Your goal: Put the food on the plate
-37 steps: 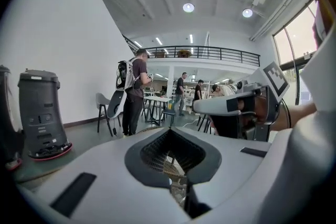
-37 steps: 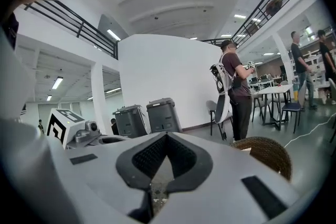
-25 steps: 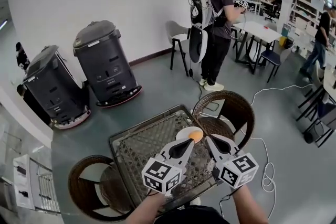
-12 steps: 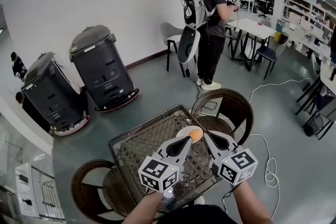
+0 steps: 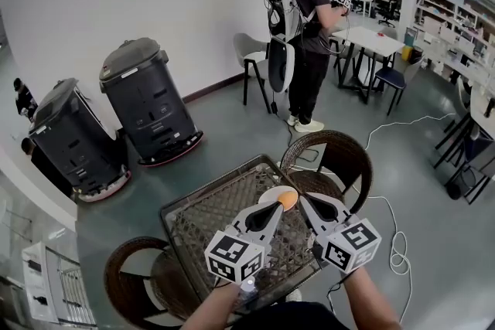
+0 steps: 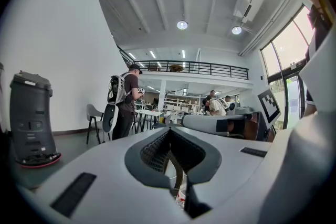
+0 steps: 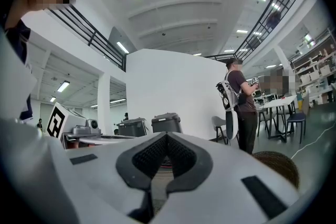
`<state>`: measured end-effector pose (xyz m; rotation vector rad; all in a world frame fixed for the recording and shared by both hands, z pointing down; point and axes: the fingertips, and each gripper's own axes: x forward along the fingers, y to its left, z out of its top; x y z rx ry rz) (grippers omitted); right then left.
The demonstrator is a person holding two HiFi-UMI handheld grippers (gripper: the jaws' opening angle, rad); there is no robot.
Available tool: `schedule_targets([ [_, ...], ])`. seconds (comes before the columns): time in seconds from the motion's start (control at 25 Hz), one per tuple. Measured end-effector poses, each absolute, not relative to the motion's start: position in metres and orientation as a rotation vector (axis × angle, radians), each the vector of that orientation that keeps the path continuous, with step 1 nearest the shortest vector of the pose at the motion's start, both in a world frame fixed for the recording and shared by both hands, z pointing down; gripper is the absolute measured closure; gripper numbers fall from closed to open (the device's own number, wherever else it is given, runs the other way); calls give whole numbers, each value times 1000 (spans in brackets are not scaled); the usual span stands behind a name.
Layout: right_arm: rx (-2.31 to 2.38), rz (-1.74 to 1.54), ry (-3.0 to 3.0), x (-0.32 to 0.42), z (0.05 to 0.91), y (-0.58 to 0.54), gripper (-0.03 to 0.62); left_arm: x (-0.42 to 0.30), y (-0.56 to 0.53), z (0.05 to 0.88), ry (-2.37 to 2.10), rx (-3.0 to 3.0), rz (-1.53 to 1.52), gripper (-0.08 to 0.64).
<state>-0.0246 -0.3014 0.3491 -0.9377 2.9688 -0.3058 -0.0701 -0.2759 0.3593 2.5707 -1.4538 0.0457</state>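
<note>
So from where I'm standing this one looks basically wrapped up. The orange food [image 5: 288, 199] is already sitting on the little white plate [image 5: 268, 198], over toward the far side of the tabletop [image 5: 205, 224]. The left gripper [image 5: 277, 210] has its jaws pressed together with nothing between them. Same deal with the right gripper [image 5: 305, 202], closed on nothing. Both hover just on the near side of the plate, tips pointing at it, the left one overlapping the plate's near edge from this angle. I can't tell if either is actually touching anything.

My guess is that the placing step is done and all that's left is to pull back without bumping the plate. If there's more food to fetch, I can't see any on the tabletop.

Materials-wise, the food is a small, round, smooth-looking blob, bright orange, and I can't say what exactly. The plate is plain, shallow and roundish. The tabletop is square with an open woven lattice inside a darker rim. There's a rounded brown wicker chair [image 5: 344, 158] on the far side and another [image 5: 128, 278] at the left.
</note>
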Motion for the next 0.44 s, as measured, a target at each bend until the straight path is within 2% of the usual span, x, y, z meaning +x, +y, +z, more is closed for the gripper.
schedule_targets([
  [0.44,-945,-318,2950,-20,351,-301,588,-70,-275,366,-1459,2560,47,551],
])
